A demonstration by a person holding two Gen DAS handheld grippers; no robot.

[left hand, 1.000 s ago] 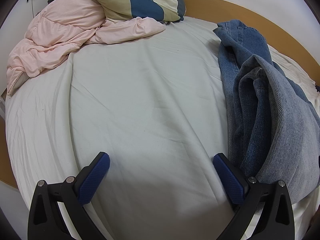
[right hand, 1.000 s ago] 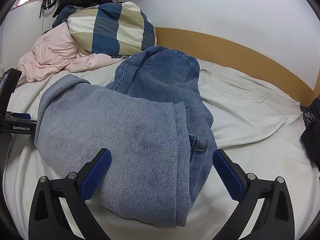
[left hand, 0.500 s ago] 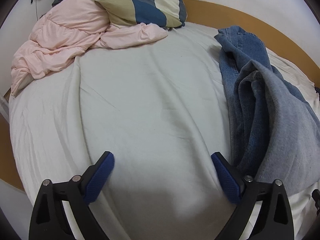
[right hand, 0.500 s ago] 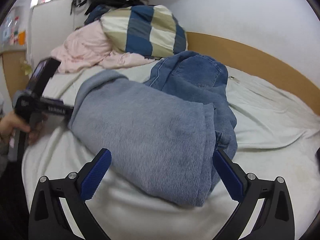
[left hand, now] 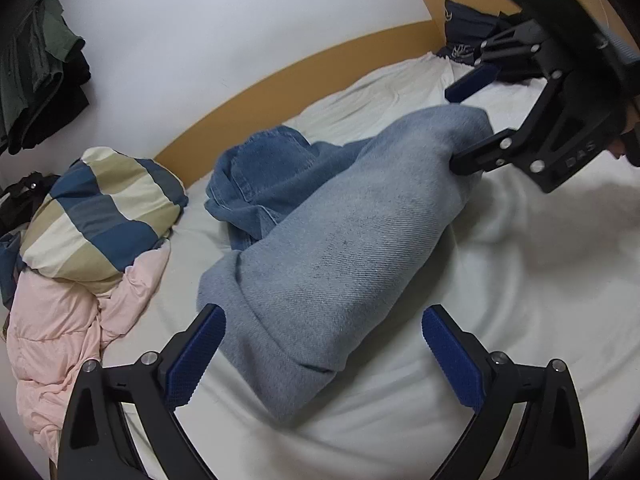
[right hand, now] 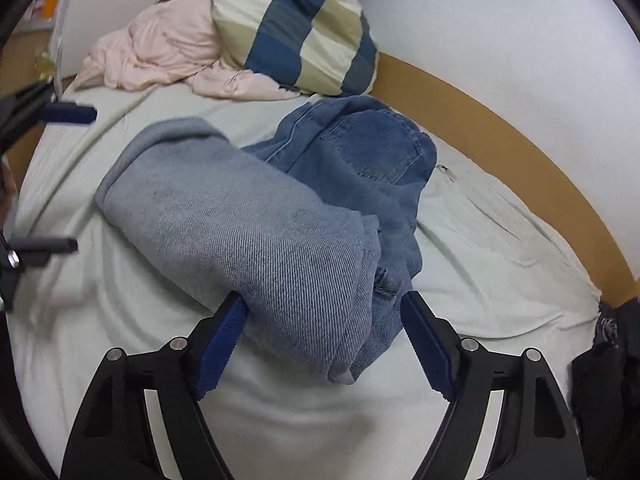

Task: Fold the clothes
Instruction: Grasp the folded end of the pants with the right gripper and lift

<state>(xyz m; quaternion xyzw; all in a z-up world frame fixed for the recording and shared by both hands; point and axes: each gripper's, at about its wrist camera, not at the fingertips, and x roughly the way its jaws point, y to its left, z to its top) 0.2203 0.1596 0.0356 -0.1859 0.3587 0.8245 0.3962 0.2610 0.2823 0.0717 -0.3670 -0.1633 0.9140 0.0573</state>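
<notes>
Partly, the jeans (left hand: 340, 240) hide one right gripper (left hand: 464, 128) finger.

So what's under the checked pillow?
A pink quilt lies crumpled under the checked pillow, with the white bed sheet below it. How far the quilt reaches beneath the pillow is hidden, as is anything else under there.

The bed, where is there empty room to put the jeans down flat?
Bare sheet lies between the jeans and the wooden bed frame, and another strip runs along the near edge, under the right tool. There is some between the jeans and the left tool too. It is crowded at the head, where the pink quilt and checked pillow are piled.
</notes>
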